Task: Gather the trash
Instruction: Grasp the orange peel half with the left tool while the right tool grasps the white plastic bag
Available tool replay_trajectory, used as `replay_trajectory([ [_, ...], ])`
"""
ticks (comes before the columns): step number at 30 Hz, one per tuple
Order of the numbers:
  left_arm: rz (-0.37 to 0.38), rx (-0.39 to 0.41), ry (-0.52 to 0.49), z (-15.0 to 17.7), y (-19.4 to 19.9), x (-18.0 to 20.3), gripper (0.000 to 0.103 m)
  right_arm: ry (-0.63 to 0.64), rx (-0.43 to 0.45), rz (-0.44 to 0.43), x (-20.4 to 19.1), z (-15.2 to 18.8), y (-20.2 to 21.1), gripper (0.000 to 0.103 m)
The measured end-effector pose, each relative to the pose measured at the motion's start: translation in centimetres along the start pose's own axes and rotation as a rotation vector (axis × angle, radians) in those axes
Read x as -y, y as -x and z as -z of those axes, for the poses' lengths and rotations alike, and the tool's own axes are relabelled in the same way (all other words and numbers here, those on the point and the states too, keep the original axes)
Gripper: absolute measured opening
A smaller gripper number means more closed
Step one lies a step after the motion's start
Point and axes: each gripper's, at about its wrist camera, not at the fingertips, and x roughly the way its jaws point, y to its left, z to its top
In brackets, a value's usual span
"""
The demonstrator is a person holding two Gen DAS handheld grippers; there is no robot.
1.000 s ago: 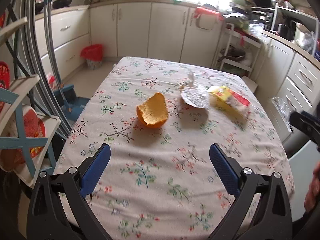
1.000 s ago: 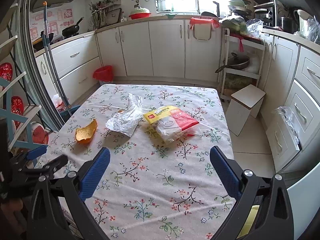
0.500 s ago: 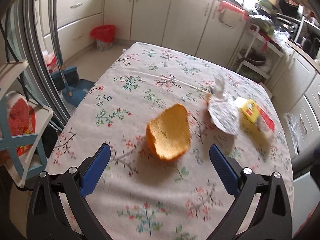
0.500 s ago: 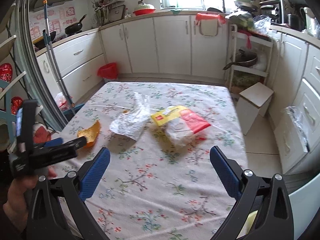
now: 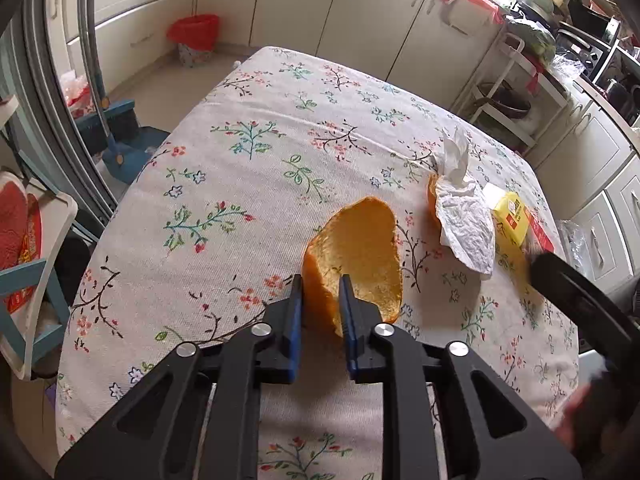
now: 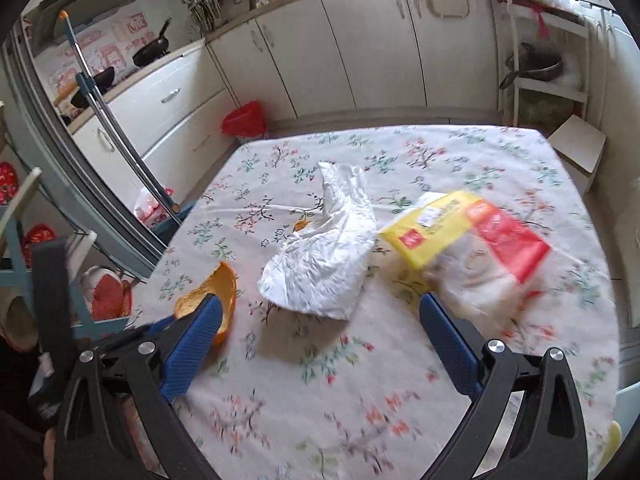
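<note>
— Which way does the orange peel (image 5: 360,256) lie?

— Its long axis runs straight away from the left claw (image 5: 322,304), hollow side up, the far tip pointing up the flowered table (image 5: 248,168). The near end sits between the blue pads, which are closing and press on its edge.

— What lies right of that claw?

— A crumpled white paper (image 5: 466,216) ahead and to the right, with a second bit of peel (image 5: 432,196) tucked under it, then a yellow and red wrapper (image 5: 516,216).

— And the right claw (image 6: 320,320)?

— Spread wide, nothing between its pads. The paper is just ahead between them, the wrapper ahead and to its right.

— Any bins?

— A red-lined bin (image 6: 245,120) stands on the floor far beyond; its contents cannot be seen.
</note>
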Motion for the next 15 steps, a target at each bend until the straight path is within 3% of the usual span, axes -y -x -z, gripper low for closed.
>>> replay_trajectory([
  [4,0.024,0.005,-0.015,0.1,0.7,0.0,0.013,0.015,-0.031,0.049,-0.6,-0.6,-2.3,0.078],
  [6,0.041,0.008,-0.018,0.1,0.9,-0.1,0.013,-0.003,-0.066,0.056,-0.2,-0.6,-3.5,0.061],
  [8,0.054,0.012,-0.018,0.1,1.2,-0.2,0.012,-0.029,-0.097,0.036,0.5,-0.5,-4.2,0.030],
  [10,0.061,0.014,-0.023,0.0,1.4,-0.1,0.012,-0.029,-0.099,0.029,0.7,-0.2,-4.0,0.015],
  [11,0.062,0.013,-0.024,-0.1,1.4,-0.1,0.012,-0.020,-0.097,0.025,0.6,-0.2,-3.7,0.010],
  [14,0.058,-0.004,-0.026,0.1,1.1,-0.1,0.013,-0.018,-0.099,0.005,0.8,0.1,-2.5,0.010],
  [15,0.053,-0.012,-0.026,0.1,0.8,-0.1,0.019,-0.021,-0.102,-0.011,1.0,0.2,-2.1,0.010],
])
